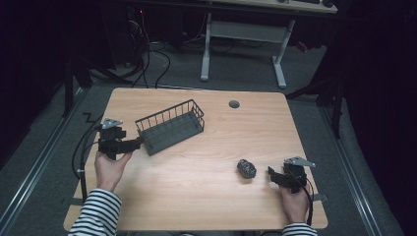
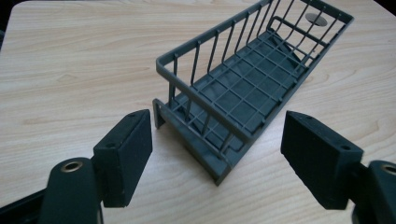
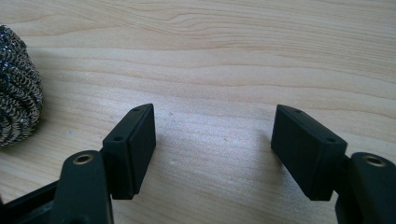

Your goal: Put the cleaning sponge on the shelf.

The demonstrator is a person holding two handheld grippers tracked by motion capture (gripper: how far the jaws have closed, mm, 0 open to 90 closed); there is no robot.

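A dark grey wire basket (image 1: 171,126) lies slantwise on the left half of the wooden table (image 1: 216,196). My left gripper (image 1: 139,142) hangs just off its near short end, open, with nothing between the pads. In the left gripper view the basket (image 2: 243,88) stretches away beyond the spread jaws and looks empty. A steel-wool scouring ball (image 1: 246,168) rests at the right. My right gripper (image 1: 270,171) sits a short way to its right, open and empty. The right gripper view catches the ball (image 3: 16,105) at its left edge, outside the jaws.
A round grey cable port (image 1: 234,104) is set into the table near its far edge. Beyond the table stand a white desk frame (image 1: 246,34) and loose cables on the floor. Bare wood lies between basket and ball.
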